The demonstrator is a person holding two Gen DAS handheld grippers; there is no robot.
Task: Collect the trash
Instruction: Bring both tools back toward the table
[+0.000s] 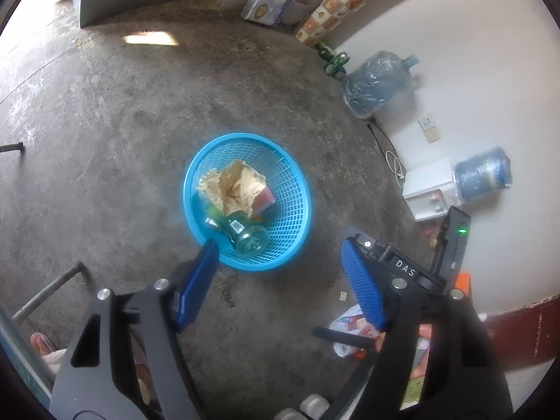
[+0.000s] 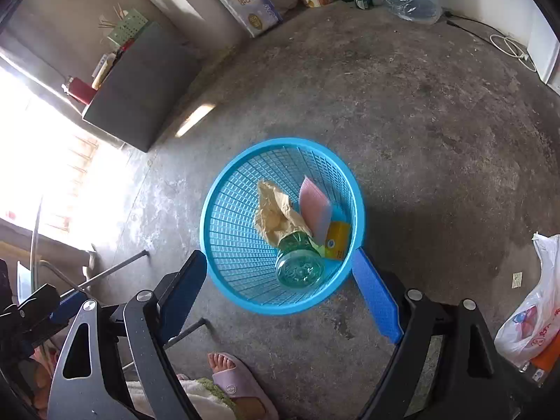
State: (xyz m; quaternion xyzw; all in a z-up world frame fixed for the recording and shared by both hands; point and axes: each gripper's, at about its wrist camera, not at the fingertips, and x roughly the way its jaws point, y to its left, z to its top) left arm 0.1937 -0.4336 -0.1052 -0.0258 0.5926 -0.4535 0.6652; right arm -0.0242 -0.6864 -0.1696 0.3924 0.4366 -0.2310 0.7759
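A blue mesh basket [image 1: 295,182] [image 2: 224,217] stands on the concrete floor. In it lie crumpled brown paper [image 1: 234,185] [image 2: 276,213], a green bottle [image 1: 245,236] [image 2: 297,262], a pink flat piece [image 1: 264,201] [image 2: 315,206] and a yellow box [image 2: 337,239]. My left gripper [image 1: 280,246] hangs open above the basket's near side with nothing between its blue pads. My right gripper [image 2: 278,255] is also open and empty, its fingertips framing the near rim from above.
A white plastic bag [image 1: 346,329] [image 2: 528,325] and a small paper scrap [image 2: 517,279] lie on the floor to the right. Water jugs [image 1: 378,84], cans [image 1: 336,63] and a white dispenser [image 1: 430,189] line the wall. A person's slippered foot [image 2: 234,378], metal legs [image 1: 49,290] and a dark cabinet [image 2: 136,87] are near.
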